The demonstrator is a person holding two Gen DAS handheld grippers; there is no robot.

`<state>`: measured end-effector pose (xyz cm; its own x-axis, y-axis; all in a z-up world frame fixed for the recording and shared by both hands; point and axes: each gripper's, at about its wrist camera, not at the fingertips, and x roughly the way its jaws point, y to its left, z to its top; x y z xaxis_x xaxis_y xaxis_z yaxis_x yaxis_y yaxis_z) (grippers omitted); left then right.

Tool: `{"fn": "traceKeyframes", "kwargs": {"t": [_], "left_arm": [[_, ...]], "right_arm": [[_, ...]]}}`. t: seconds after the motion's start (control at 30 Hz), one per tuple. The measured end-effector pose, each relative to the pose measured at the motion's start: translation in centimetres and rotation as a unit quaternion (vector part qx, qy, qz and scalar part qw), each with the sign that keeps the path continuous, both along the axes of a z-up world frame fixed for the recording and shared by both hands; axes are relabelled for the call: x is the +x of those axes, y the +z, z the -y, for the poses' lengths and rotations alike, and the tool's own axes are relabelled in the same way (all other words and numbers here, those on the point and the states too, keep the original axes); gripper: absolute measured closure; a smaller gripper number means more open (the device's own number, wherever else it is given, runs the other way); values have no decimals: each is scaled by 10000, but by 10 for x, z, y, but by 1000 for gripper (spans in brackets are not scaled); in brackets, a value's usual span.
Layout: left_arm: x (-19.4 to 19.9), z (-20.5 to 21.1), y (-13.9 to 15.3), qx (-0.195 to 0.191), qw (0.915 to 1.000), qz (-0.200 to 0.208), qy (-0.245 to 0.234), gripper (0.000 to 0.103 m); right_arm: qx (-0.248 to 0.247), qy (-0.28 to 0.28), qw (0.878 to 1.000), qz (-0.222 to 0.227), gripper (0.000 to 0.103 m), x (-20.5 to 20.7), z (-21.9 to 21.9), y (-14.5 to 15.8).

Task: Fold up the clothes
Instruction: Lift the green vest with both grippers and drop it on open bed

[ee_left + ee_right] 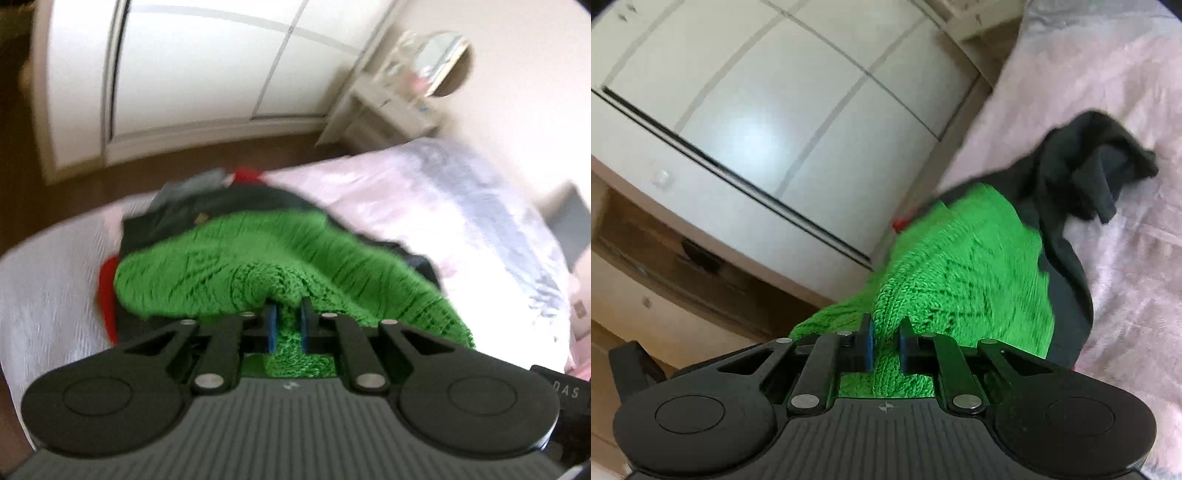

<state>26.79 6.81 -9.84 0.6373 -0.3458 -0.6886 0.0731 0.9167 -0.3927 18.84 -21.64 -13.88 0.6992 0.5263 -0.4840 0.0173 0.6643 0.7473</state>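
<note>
I see a bright green knit sweater (280, 251) with a cable pattern, over dark charcoal clothing (1082, 170) and a red garment (108, 295), on a pale pink bedspread (1108, 81); behind stands a glossy white wardrobe (192, 62).

Bedroom: bed (424, 192), white wardrobe (192, 66)

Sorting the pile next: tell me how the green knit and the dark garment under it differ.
The green knit is bright and chunky-stitched; the dark garment is smooth and near black. The knit is pinched by the left gripper and right gripper; the dark garment lies ungripped, crumpled. Both are on the bed.
</note>
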Motion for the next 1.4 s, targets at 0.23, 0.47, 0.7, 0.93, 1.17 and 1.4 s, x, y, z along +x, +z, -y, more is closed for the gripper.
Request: {"fn": "traceKeyframes", "kwargs": {"t": [0.23, 0.47, 0.7, 0.93, 1.17, 1.4], "left_arm": [[-58, 45, 75, -262, 9917, 793, -974, 95], [-126, 132, 115, -805, 9664, 1122, -2168, 95], [-209, 239, 136, -1008, 9361, 1121, -3179, 95], [-304, 290, 68, 305, 9357, -102, -3514, 93], [-381, 264, -1, 1545, 9183, -1132, -3464, 93], [-440, 262, -4, 2036, 9055, -1022, -3580, 77]], "right_arm": [[203, -806, 9930, 839, 92, -77, 49, 77], [-186, -2006, 9666, 1585, 92, -196, 114, 147], [-1093, -2620, 9480, 1441, 88, -313, 160, 198], [-1391, -1953, 9705, -266, 22, -418, 169, 130], [-715, -2571, 9308, -2497, 22, -518, 194, 31], [-1278, -2477, 9220, -2688, 22, -567, 195, 24]]}}
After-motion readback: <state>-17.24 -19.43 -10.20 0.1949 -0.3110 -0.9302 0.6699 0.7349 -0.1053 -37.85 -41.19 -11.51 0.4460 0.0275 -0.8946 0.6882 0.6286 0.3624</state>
